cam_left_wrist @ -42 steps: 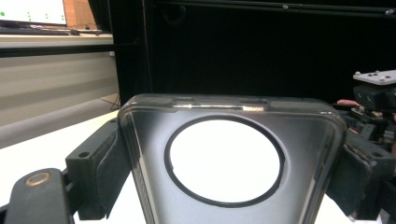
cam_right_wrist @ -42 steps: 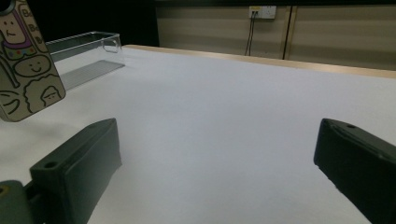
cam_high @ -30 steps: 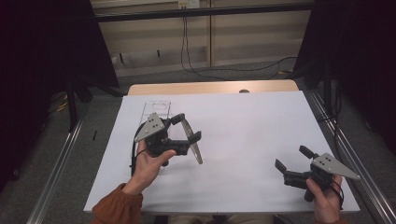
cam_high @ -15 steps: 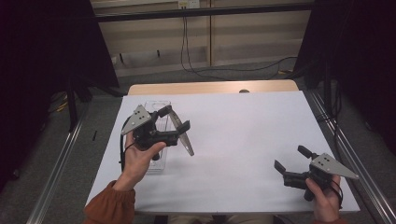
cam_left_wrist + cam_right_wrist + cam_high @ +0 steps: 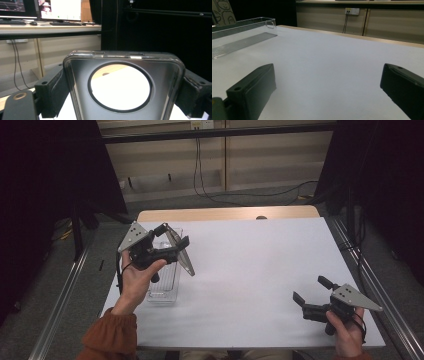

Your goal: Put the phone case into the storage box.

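A dark, clear-edged phone case [image 5: 80,82] with a round cut-out is clamped between my left gripper's [image 5: 122,96] jaws, one on each long side. In the high view the case [image 5: 181,254] hangs slanted from my left gripper [image 5: 173,236], held in the air above a clear plastic tray [image 5: 165,290] at the table's left. My right gripper [image 5: 311,290] rests low at the front right, jaws wide apart with nothing between them. In the right gripper view [image 5: 332,90] only bare table lies between its jaws, and the tray [image 5: 244,25] shows far off at the upper left.
The white table top [image 5: 250,260] has a wooden strip [image 5: 225,213] along its far edge. Metal rails [image 5: 65,295] run along both sides of the table. Dark curtains stand left and right, and cables hang at the back wall.
My left gripper has carried the phone case leftward and away from the person, from the table's middle-left to above the clear tray. The right gripper has stayed in place.
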Demonstrator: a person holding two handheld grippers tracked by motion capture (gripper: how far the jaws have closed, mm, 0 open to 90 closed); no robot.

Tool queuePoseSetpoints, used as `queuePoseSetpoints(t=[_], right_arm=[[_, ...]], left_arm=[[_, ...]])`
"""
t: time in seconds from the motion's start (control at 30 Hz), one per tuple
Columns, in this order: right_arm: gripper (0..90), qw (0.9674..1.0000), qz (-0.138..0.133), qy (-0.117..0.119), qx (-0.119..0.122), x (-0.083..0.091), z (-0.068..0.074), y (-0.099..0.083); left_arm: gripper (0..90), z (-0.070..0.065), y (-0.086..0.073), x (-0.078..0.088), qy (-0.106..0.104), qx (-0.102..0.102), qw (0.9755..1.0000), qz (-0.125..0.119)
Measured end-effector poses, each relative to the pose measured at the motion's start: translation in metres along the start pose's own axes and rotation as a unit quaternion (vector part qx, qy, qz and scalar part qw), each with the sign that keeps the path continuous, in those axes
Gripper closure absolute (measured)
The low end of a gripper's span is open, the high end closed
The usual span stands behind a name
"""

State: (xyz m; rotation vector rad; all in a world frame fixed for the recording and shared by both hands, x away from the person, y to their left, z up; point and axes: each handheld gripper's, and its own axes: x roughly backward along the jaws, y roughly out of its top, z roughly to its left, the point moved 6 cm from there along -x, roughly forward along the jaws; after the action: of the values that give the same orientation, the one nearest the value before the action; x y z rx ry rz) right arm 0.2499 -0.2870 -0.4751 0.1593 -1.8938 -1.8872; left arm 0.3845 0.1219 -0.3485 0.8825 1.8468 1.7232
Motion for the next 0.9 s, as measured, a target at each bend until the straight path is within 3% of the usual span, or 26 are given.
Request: queuePoseSetpoints(t=[0.07,0.2,0.6,0.9], right_arm=[[0.0,1.0,0.001,-0.001,-0.004,0.0,0.0,0.0],[0.0,1.0,0.002,-0.003,-0.007,0.0,0.001,0.0],[0.0,1.0,0.003,-0.001,0.002,-0.001,0.0,-0.001],[0.0,1.0,0.001,0.0,0.002,-0.001,0.0,0.0]], left_arm=[[12.5,0.007,0.002,0.002,0.012,-0.011,0.9999,0.001],[12.4,0.021,0.003,0.003,0.027,-0.013,0.9995,0.005],[12.4,0.052,-0.003,-0.006,0.071,0.004,0.9975,0.005],[12.4,0.074,0.0,-0.014,0.103,-0.002,0.9946,0.009]])
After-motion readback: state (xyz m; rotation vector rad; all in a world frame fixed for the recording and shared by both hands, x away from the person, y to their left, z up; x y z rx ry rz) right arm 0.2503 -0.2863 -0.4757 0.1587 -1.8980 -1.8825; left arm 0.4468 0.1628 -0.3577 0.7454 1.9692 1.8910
